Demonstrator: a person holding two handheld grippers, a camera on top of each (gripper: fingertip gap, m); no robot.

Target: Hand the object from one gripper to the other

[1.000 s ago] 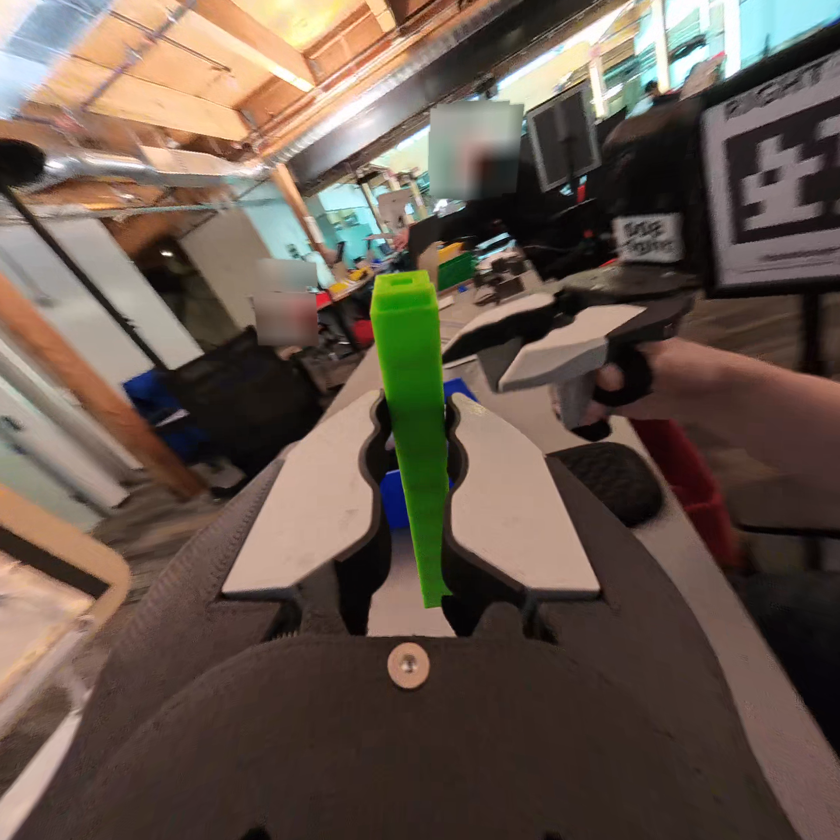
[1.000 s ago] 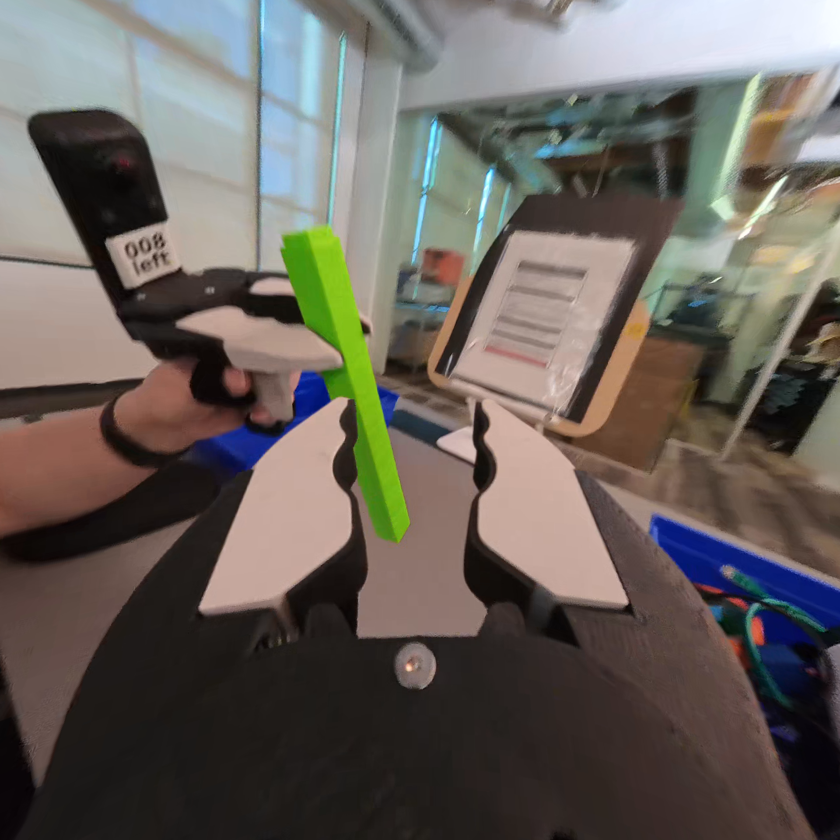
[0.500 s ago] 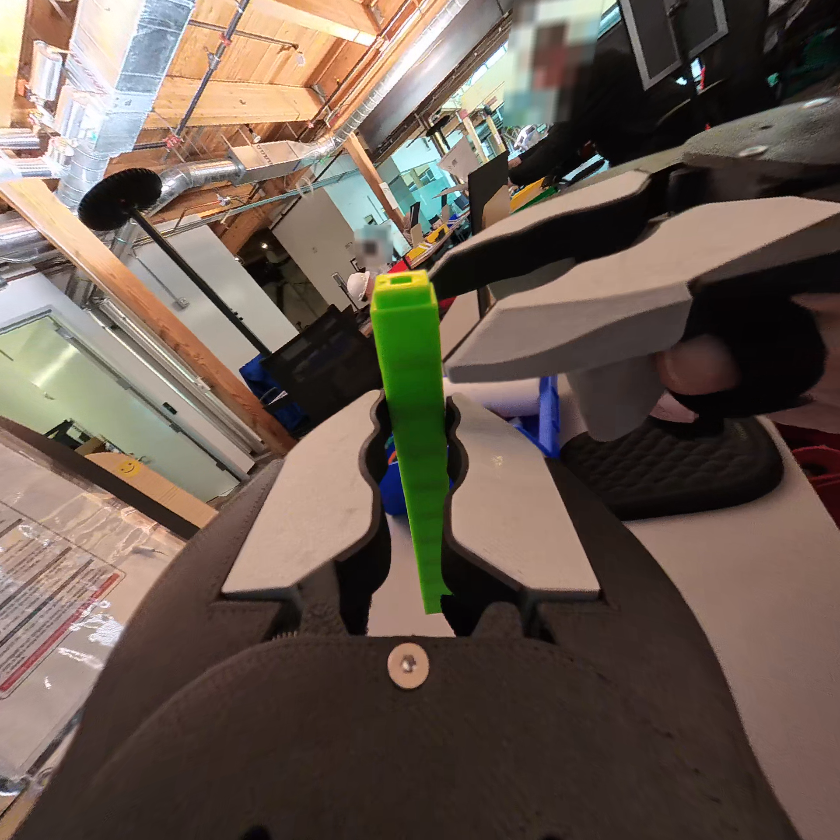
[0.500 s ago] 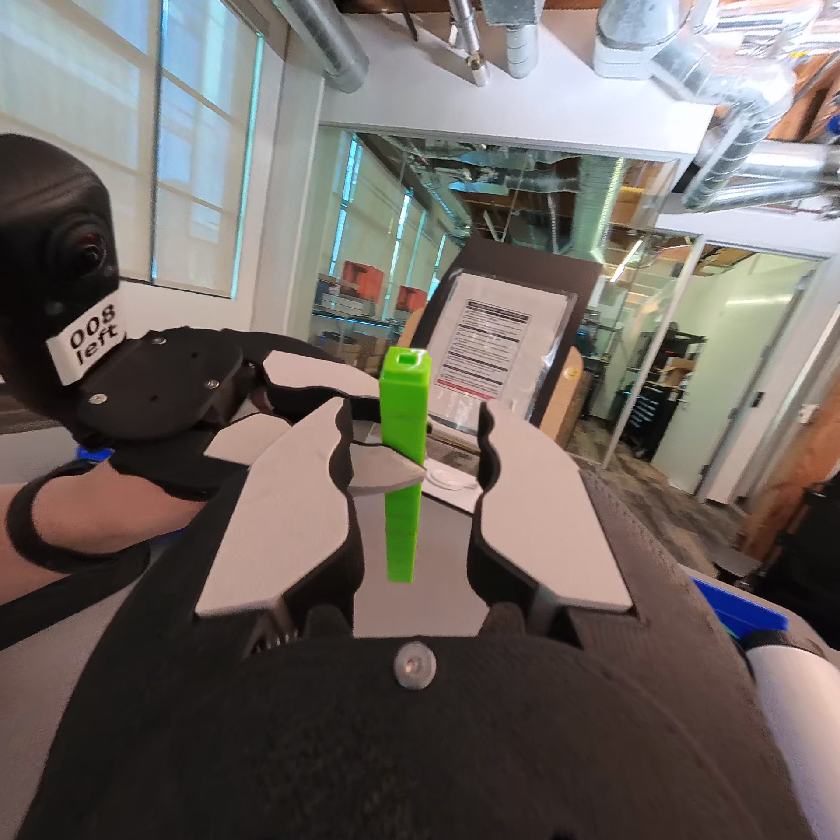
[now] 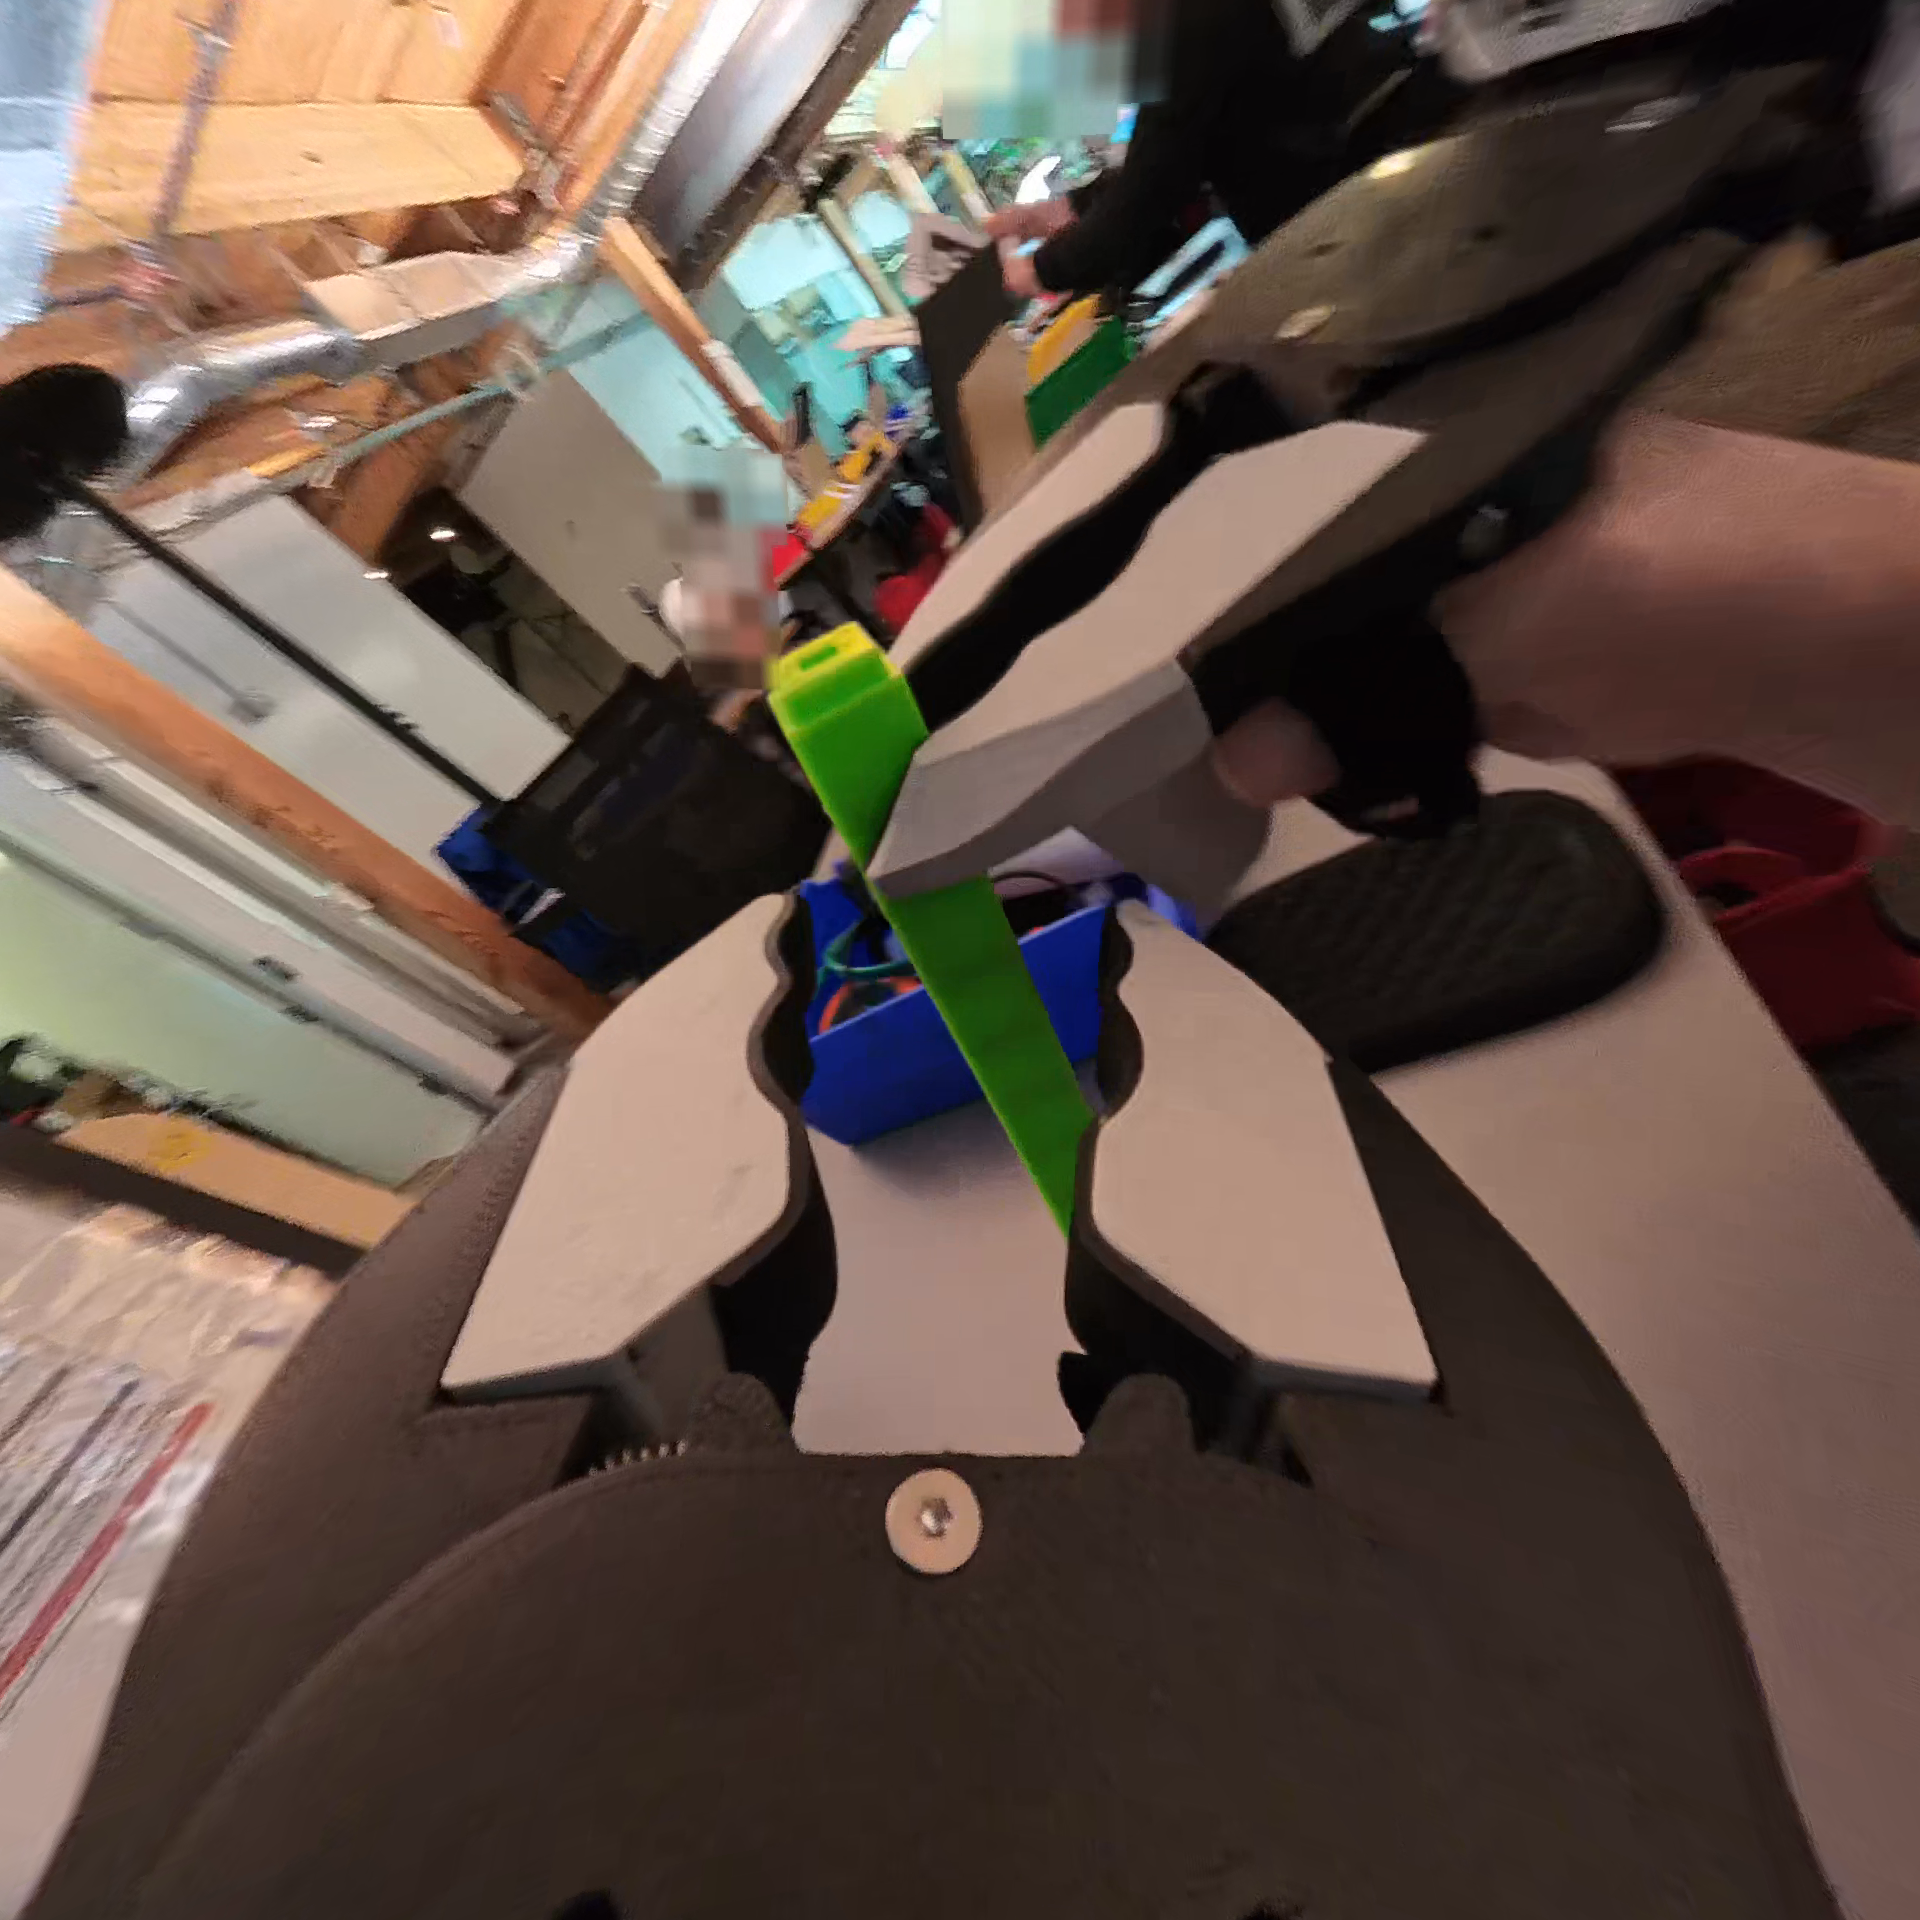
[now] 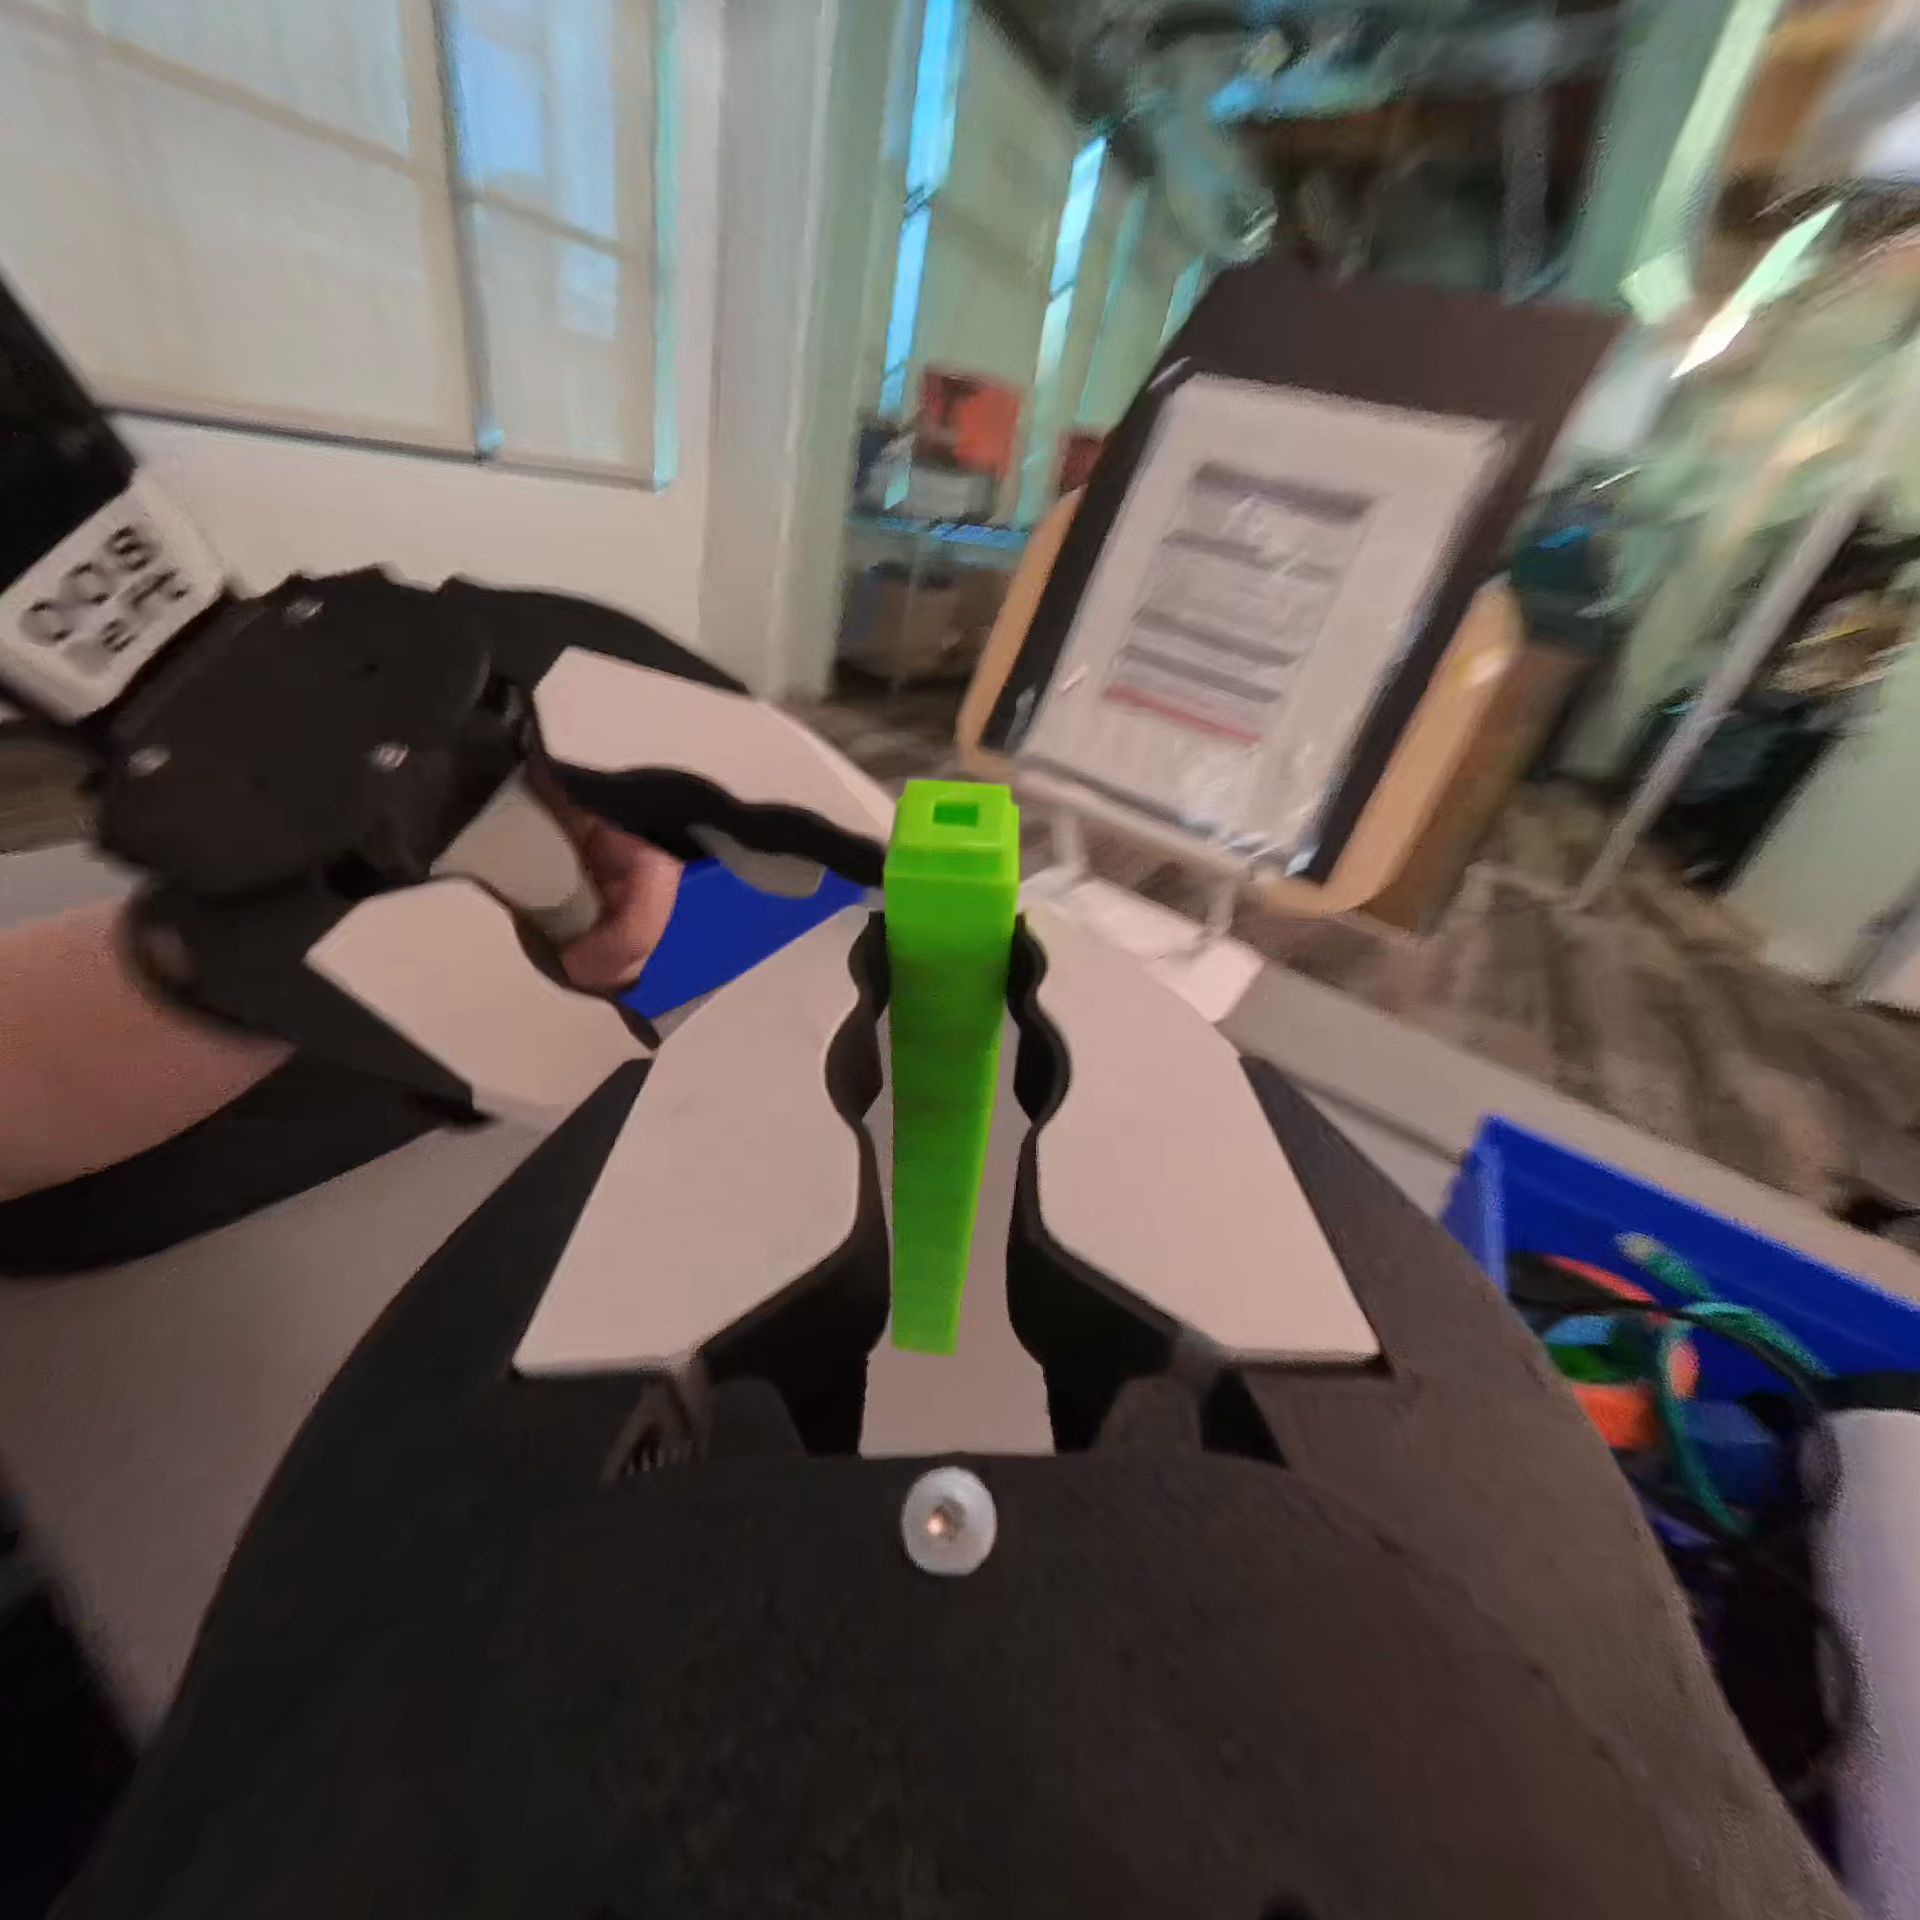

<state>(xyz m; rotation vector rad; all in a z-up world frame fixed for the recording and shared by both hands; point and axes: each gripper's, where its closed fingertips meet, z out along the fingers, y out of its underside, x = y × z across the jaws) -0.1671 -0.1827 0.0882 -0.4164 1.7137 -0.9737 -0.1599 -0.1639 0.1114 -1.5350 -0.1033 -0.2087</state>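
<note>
A long bright green bar (image 6: 945,1091) stands upright between the fingers of my right gripper (image 6: 945,935), which is shut on it about mid-length. In the left wrist view the bar (image 5: 977,1018) leans across the gap of my left gripper (image 5: 956,914), which is open; the bar's lower end lies close to its right finger (image 5: 1226,1164). The right gripper (image 5: 899,769) comes in from the upper right there, clamped on the bar's upper part, with a hand behind it. In the right wrist view the left gripper (image 6: 764,940) is open, just left of the bar.
A blue bin (image 5: 935,1081) of cables sits on the white table (image 5: 1558,1299) ahead, also at the right in the right wrist view (image 6: 1662,1268). A black pad (image 5: 1434,956) and a red bin (image 5: 1787,935) lie to the right. A framed sign board (image 6: 1247,623) stands beyond. My left and right fingertips are right by each other.
My right gripper has closed on the green bar. My left gripper has opened and let go of it, and the bar now leans across its gap. Both views are blurred by motion.
</note>
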